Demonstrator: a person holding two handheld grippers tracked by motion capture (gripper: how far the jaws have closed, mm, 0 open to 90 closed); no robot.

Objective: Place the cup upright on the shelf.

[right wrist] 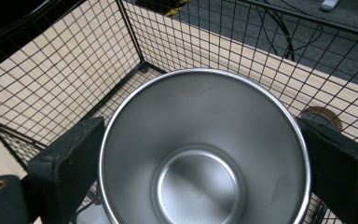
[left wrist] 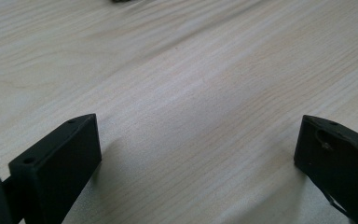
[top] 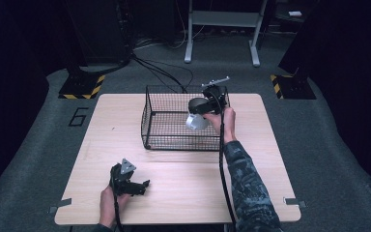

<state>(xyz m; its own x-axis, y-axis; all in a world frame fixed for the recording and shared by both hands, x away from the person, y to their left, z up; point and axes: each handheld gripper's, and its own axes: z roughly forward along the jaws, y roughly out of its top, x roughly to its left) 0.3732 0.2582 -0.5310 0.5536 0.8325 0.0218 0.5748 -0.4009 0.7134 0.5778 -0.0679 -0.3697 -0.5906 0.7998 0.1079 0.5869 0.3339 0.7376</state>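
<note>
A black wire basket (top: 148, 116) stands at the back middle of the wooden table (top: 183, 188). My right gripper (top: 199, 115) is shut on a shiny steel cup (top: 196, 122), holding it inside the basket's right half, above its floor. In the right gripper view I look down into the cup (right wrist: 200, 126), with one black finger (right wrist: 67, 161) pressed to each side of its rim and the basket mesh (right wrist: 74, 60) beyond. My left gripper (top: 142, 186) rests near the table's front left; its jaws stand wide apart over bare wood (left wrist: 198, 154), holding nothing.
Past the mesh a small brown round thing (right wrist: 323, 115) lies on the table. On the floor behind are cables (top: 166, 72), a white frame's legs (top: 222, 21) and two yellow-black striped bases (top: 82, 87) (top: 290, 86).
</note>
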